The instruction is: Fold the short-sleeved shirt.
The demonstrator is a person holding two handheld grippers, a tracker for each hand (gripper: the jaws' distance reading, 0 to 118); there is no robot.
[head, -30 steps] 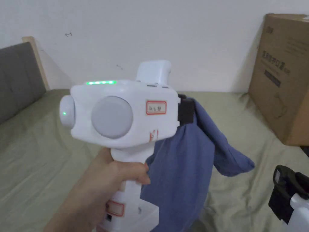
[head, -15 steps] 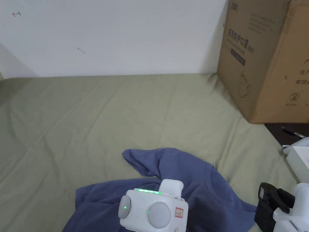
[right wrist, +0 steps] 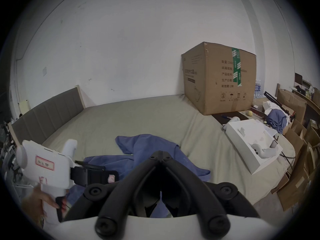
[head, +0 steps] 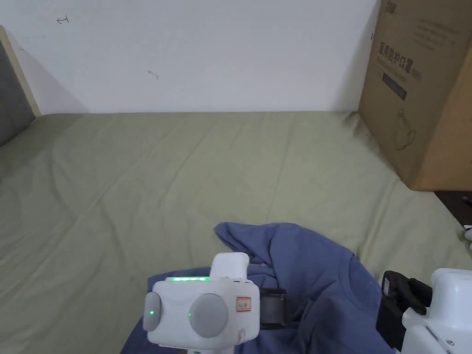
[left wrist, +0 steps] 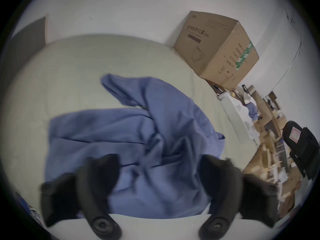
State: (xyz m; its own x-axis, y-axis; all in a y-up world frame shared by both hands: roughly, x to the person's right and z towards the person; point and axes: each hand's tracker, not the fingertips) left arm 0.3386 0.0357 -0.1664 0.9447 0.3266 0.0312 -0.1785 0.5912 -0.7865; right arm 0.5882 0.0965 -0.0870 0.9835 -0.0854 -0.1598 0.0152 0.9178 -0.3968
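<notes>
One big cardboard box (head: 421, 87) stands shut on the bed (head: 138, 184) in my head view. My left gripper (left wrist: 155, 159) has its jaws spread wide over the crumpled blue shirt (left wrist: 131, 139) on the bed. My right gripper (right wrist: 160, 154) has its tips pressed together, and the white tray (right wrist: 249, 146) holds white things.

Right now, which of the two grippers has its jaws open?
The left gripper: in its own view the jaws stand wide apart over the shirt. The right gripper has its tips closed together.
</notes>
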